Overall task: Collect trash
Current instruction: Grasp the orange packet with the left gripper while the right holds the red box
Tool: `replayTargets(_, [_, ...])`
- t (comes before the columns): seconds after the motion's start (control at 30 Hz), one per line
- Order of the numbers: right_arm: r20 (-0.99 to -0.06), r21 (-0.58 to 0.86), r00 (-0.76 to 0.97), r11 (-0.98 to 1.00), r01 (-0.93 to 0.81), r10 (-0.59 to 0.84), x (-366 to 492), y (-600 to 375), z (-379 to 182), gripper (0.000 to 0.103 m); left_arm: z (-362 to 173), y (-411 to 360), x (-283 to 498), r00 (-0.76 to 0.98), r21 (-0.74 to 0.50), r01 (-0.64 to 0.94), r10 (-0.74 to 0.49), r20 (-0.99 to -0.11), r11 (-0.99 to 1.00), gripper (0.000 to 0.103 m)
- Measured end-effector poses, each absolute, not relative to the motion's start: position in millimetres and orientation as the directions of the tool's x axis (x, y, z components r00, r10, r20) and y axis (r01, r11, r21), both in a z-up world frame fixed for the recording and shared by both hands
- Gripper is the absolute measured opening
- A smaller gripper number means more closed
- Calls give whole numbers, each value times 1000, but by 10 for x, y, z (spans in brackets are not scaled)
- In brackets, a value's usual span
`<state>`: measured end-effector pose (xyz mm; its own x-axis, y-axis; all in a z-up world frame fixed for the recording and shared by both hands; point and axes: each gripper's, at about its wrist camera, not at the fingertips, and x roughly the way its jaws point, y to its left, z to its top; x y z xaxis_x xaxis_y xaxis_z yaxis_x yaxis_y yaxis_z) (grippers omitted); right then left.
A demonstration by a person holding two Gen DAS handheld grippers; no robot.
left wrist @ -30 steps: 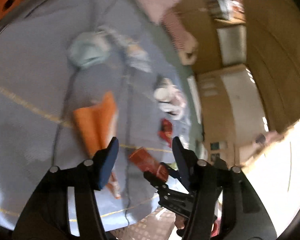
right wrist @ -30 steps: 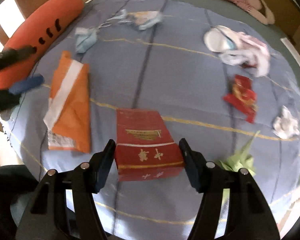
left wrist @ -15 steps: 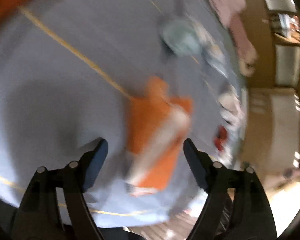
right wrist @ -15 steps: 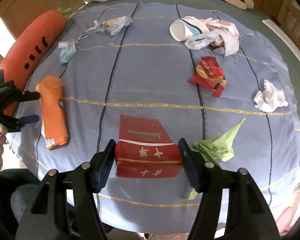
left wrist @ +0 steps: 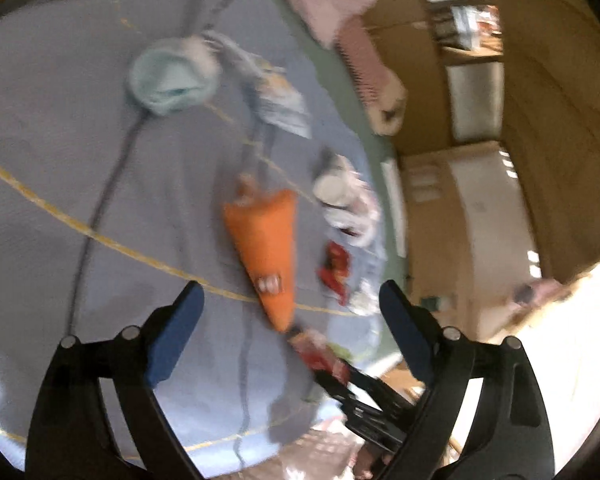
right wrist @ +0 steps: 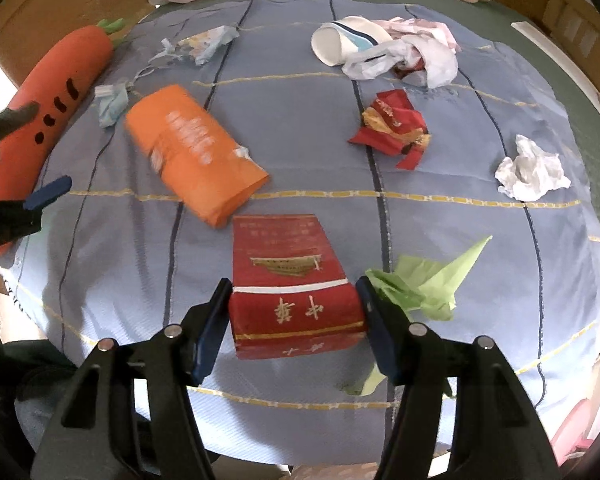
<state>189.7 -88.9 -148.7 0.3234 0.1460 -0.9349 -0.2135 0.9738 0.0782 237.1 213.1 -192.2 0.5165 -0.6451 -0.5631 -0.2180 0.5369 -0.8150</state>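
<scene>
L wrist view: my left gripper [left wrist: 288,312] has jaws opening w/ nothing between them, and the orange packet [left wrist: 266,248] lies on the blue bedspread [left wrist: 60,152] just ahead; it looks light, soft and crinkly, so I'd pinch it across the narrow middle. R wrist view: right gripper [right wrist: 294,316] is pinching the red carton [right wrist: 288,284] by its side walls at the near end; I judge it light, thin card, stiff enough but crushable, so go easy on the squeeze.

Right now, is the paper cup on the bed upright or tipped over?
Tipped over. The paper cup lies on its side on the bedspread, open mouth facing sideways, beside crumpled plastic bags.
</scene>
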Motion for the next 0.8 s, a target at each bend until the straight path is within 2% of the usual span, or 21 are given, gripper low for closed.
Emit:
replayTargets(0.13, [-939,64,316,971,-230,137,1857,-888,-1506,60,-1909,2006,2618,484,-672,-229,-517,-706,704,92])
replayTargets(0.2, [-939,54,320,972,-228,127,1820,-914,-1486,60,-1902,1748,2809,481,-622,-205,-476,-737,756,93])
replayTargets(0.33, [-928,68,344,975,-214,140,1735,-1011,-1386,60,-2053,1215,3101,382,-579,-139,-496,-780,804,95])
replayTargets(0.4, [-921,72,362,975,-209,145,1674,-1059,-1333,60,-2120,1023,3160,342,-507,-109,-446,-827,855,95])
replayTargets(0.53, [-910,98,378,975,-200,169,1610,-1103,-1289,60,-2217,687,3232,357,-200,6,-189,-915,980,94])
replayTargets(0.57, [-908,102,381,976,-195,171,1605,-1105,-1284,60,-2245,602,3219,364,-117,55,-129,-922,992,92])
replayTargets(0.63, [-907,104,384,977,-188,170,1602,-1119,-1289,60,-2231,600,3192,385,-112,69,-130,-914,991,87])
replayTargets(0.73, [-908,102,383,978,-184,167,1615,-1126,-1310,60,-2226,639,3177,386,-141,79,-161,-908,987,71])
replayTargets(0.8, [-907,104,385,978,-180,168,1634,-1133,-1311,60,-2198,657,3135,401,-115,104,-148,-904,988,67])
